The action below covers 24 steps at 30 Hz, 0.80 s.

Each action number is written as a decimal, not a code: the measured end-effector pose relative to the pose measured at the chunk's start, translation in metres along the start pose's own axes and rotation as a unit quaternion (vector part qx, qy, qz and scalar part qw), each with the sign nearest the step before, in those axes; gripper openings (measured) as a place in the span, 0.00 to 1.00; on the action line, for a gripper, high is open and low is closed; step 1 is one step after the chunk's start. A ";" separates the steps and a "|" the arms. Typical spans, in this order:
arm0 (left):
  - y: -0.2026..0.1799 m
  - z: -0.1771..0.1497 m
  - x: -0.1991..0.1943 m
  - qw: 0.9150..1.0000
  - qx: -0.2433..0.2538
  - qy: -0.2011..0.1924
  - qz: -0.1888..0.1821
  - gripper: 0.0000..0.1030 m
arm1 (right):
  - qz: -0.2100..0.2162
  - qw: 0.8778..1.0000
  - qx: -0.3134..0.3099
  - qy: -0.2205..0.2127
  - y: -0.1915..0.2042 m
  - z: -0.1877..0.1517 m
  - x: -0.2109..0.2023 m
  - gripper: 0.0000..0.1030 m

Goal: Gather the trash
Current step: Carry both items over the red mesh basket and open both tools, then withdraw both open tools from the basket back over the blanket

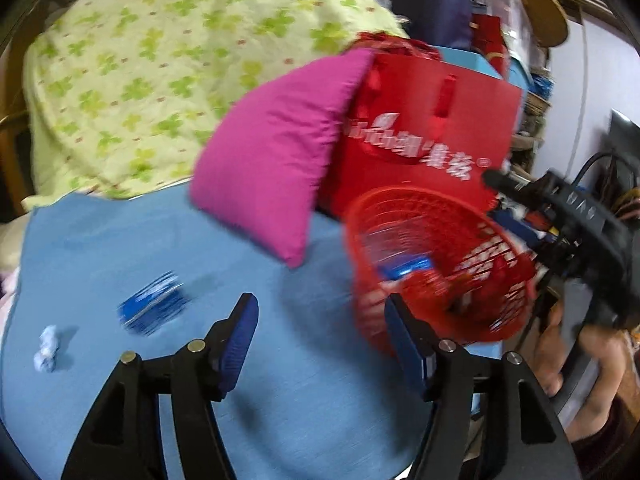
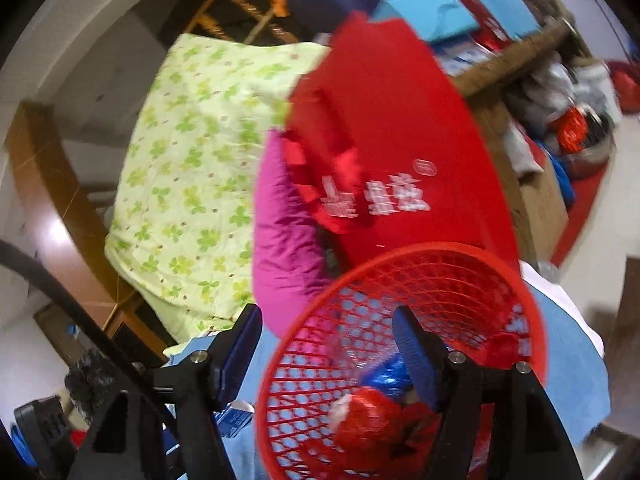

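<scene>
A red mesh basket [image 1: 436, 264] stands on the blue sheet [image 1: 200, 264] at the right; it holds red and blue wrappers [image 2: 372, 412]. A blue wrapper [image 1: 154, 308] and a crumpled white paper ball [image 1: 47, 349] lie on the sheet at the left. My left gripper [image 1: 320, 344] is open and empty above the sheet, beside the basket. My right gripper [image 2: 326, 356] is open; its right finger [image 2: 416, 356] is inside the basket [image 2: 400, 344], its left finger outside the rim. The right gripper also shows in the left wrist view [image 1: 560, 216].
A pink pillow [image 1: 272, 176] and a red bag with white lettering [image 1: 424, 128] lean behind the basket. A green clover quilt [image 1: 160, 60] is piled at the back. Cluttered boxes [image 2: 540, 140] fill the right side. A wooden bed frame [image 2: 44, 184] is at left.
</scene>
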<state>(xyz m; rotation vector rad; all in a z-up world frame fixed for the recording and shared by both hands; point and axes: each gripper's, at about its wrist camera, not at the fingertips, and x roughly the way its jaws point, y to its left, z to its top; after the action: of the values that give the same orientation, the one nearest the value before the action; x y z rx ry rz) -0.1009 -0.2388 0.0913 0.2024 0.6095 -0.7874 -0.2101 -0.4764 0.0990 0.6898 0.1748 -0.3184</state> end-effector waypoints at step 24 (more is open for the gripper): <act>0.277 -0.126 -0.085 0.940 -0.220 -0.002 0.262 0.68 | 0.104 0.977 -0.133 0.132 0.166 -0.113 0.088 0.74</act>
<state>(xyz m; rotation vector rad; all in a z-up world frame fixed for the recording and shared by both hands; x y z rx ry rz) -0.0044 0.0551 0.0245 -0.0512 0.6731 -0.1256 -0.0769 -0.3028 0.0884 0.4762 0.3874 -0.0002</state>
